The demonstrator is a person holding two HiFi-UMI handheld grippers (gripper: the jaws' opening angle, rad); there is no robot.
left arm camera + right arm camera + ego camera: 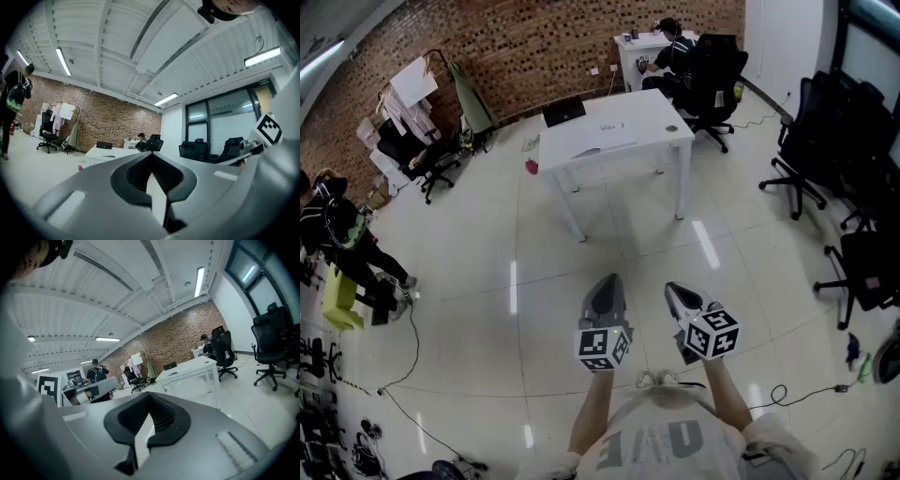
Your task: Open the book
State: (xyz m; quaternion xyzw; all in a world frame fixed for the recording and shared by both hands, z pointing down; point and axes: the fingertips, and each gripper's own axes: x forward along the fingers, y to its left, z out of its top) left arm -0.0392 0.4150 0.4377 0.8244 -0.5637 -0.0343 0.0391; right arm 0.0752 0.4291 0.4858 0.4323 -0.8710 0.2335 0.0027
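Closed, empty grippers well short of the white table (619, 150)
The left gripper (607, 286) and right gripper (677, 292) face its near edge, about equally far; the book cannot be picked out.

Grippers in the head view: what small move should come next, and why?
Probably a step toward the white table: the left gripper and right gripper are both shut and empty, over the floor, well short of it.
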